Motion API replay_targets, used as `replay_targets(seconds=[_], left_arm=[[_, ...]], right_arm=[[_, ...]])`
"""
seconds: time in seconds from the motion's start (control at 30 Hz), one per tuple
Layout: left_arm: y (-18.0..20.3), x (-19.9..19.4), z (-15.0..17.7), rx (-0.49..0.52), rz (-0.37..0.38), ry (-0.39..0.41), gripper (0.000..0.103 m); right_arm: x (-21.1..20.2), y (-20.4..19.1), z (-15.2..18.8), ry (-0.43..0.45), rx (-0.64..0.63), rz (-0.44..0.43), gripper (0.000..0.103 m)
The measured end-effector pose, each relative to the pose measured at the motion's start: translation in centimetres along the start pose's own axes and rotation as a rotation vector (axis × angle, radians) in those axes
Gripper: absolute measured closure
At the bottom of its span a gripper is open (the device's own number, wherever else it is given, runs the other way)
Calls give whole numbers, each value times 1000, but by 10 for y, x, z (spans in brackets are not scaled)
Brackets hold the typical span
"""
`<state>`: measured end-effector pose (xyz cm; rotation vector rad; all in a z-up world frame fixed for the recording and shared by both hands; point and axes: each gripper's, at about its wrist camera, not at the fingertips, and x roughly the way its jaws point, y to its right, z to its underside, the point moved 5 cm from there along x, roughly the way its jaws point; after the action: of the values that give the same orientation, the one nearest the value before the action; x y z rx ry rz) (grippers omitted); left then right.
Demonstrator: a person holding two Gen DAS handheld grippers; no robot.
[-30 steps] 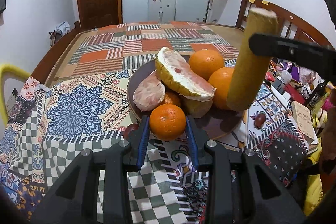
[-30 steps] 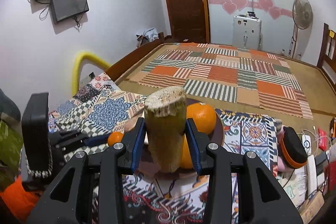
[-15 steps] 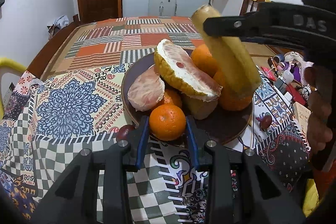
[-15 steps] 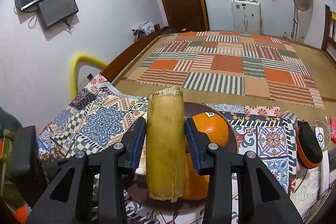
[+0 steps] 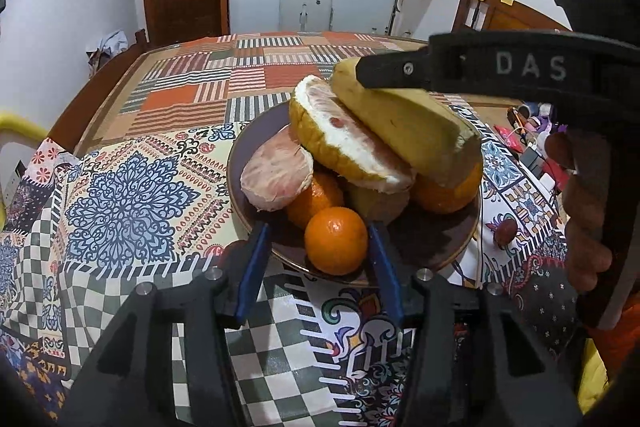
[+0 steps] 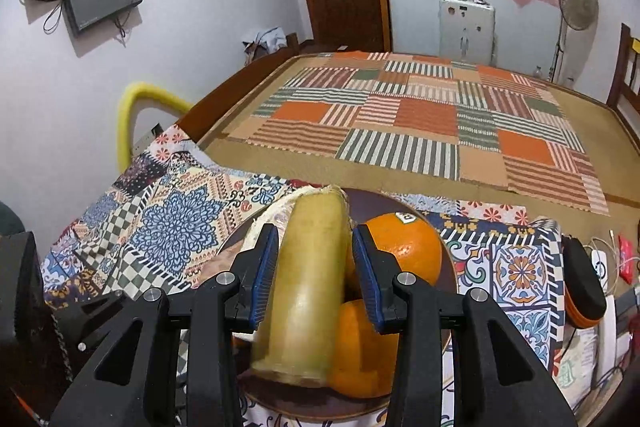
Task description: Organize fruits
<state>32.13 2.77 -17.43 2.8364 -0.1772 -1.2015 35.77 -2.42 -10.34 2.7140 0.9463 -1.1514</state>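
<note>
Both grippers [image 5: 318,263] [image 6: 316,275] are black with blue pads and silver screws. One bears white letters "DAS". A hand [image 5: 580,203] grips its handle.

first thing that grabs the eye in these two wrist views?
The piled dark plate: a yellow-green stalk piece clamped in the right gripper lies tilted across the heap, over a peeled pomelo wedge and oranges. At the plate's near edge a small mandarin sits between the blue pads of the left gripper, whose jaws are opening and show gaps on both sides.

Patterned cloth [image 5: 132,195]; brown plate [image 5: 440,243] atop, seemingly.
</note>
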Motion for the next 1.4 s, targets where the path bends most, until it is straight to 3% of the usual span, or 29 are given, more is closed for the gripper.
replay_targets(seconds=[0.5, 0.7, 1.07, 1.4], left_arm=[[-14, -67, -2, -5, -40, 95, 52], [-34, -82, 3, -20, -59, 92, 49], [-53, -49, 34, -14, -83, -33, 49], [-48, -13, 27, 8, -69, -78, 49]], right_arm=[[-67, -5, 17, 96, -72, 42, 67], [-86, 4, 37, 113, -79, 77, 67], [-71, 42, 91, 38, -24, 131, 67], [-45, 56, 114, -45, -4, 112, 67]])
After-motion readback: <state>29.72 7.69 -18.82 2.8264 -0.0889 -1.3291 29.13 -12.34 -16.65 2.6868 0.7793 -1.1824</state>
